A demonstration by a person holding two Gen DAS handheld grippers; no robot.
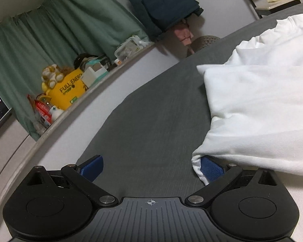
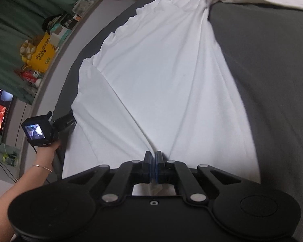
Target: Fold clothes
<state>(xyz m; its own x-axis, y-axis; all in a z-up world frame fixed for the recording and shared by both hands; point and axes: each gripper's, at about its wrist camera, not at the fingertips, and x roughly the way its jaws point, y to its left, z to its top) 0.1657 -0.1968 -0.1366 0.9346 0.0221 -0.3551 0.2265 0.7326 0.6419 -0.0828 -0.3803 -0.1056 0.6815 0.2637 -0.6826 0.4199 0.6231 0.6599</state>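
- Nearest, in the right wrist view: our right gripper has its pads pressed together on a pinch of the white shirt at the near hem. Cloth pokes out behind the jaws, so we judge the bite to be real but thin.
- Risk one: a thin bite on soft cloth. We think any quick lift could let the hem slide out.
- Creases fan out from the pinch. We may be holding only one layer; then the lower layer would stay down and the fold would come out crooked.
- In the left wrist view, our left gripper stands spread wide on the grey bedsheet. Its right-hand pad touches the shirt's corner; the other lies on bare sheet.
- Risk two: closing from here could catch only the tip of the corner, or gather bedsheet with it.
- The shirt lies along the bed, running from the near edge toward the far one, sleeves bunched at the far end. Those lumps could carry into the fold.
- Farthest: the cluttered ledge beyond the bed's left edge. A wide swing there could knock something.
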